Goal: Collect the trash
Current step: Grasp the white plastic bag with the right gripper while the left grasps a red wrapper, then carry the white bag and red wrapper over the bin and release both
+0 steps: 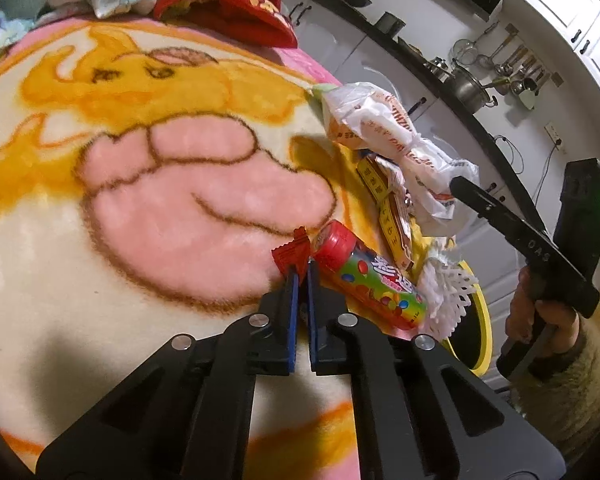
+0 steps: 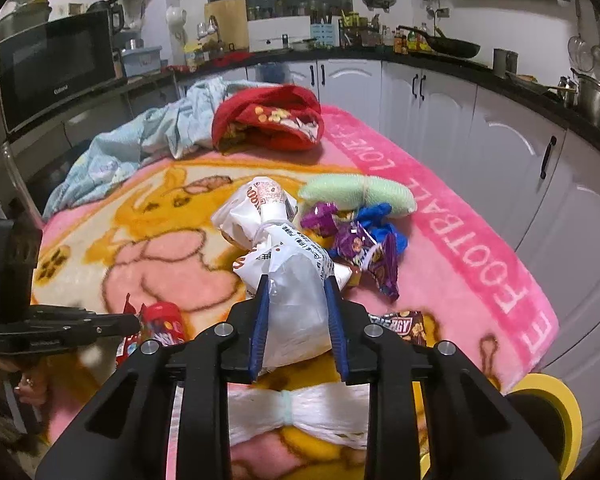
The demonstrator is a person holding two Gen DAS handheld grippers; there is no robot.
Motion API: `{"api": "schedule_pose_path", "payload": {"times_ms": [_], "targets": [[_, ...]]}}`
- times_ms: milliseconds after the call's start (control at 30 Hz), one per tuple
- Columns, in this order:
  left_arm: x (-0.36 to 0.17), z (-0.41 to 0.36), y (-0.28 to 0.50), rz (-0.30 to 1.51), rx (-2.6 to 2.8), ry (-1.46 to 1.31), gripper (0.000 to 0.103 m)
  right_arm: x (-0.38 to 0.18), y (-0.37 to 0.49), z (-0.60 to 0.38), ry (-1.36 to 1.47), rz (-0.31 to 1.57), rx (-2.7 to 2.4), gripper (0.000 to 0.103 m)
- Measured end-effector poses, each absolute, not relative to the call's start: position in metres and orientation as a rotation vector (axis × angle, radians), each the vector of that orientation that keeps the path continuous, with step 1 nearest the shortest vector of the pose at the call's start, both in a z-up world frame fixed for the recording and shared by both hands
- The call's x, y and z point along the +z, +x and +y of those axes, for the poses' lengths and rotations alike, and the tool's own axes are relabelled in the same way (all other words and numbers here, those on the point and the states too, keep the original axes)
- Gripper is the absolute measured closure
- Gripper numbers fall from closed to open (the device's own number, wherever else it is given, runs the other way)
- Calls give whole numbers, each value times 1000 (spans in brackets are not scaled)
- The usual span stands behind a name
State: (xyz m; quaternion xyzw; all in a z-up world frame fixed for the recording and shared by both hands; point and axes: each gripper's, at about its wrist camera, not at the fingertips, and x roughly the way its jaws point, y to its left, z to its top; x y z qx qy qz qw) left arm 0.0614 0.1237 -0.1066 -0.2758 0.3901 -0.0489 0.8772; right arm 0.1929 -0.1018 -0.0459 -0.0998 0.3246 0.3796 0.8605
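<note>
Black linkages of the left gripper (image 1: 300, 266) fill the bottom of the left wrist view, and its blue-padded jaws stand together, pinching the edge of a small red wrapper (image 1: 291, 251) that lies on the cartoon blanket (image 1: 140, 184). Just to the right of those jaws, touching the wrapper's side, a candy tube (image 1: 370, 278) with a red cap lies on its side, pointing away toward a yellow-edged snack packet (image 1: 388, 208). Beyond that packet sits a crumpled white plastic bag (image 1: 384, 132), and the black finger of the other tool reaches in at its lower right corner. In the right wrist view the right gripper (image 2: 298, 280) has its jaws part way in and clamped on that white plastic bag (image 2: 296, 304), the pads pressing its bunched lower end from both sides while the rest of the bag rises ahead of the fingertips. A bundle of white string (image 2: 300, 412) lies under the gripper, close to the camera. To the right of the bag lie purple wrappers (image 2: 364, 248) and a blue wrapper (image 2: 380, 220), touching each other, with a pale green sponge (image 2: 360, 192) just behind them. A dark chocolate bar wrapper (image 2: 400, 326) shows beside the right jaw. A red cloth (image 2: 268, 120) and a pale blue garment (image 2: 140, 148) lie at the blanket's far end, well apart from the trash. A yellow-rimmed bin (image 2: 556, 404) stands at the blanket's near right corner.
</note>
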Motion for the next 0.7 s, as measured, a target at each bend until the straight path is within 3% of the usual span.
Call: {"api": "schedule_pose_path", "payload": {"times_ms": [700], "targets": [[-30, 114, 66, 622, -94, -478, 102, 7, 163, -135, -102, 569, 805, 82]]}}
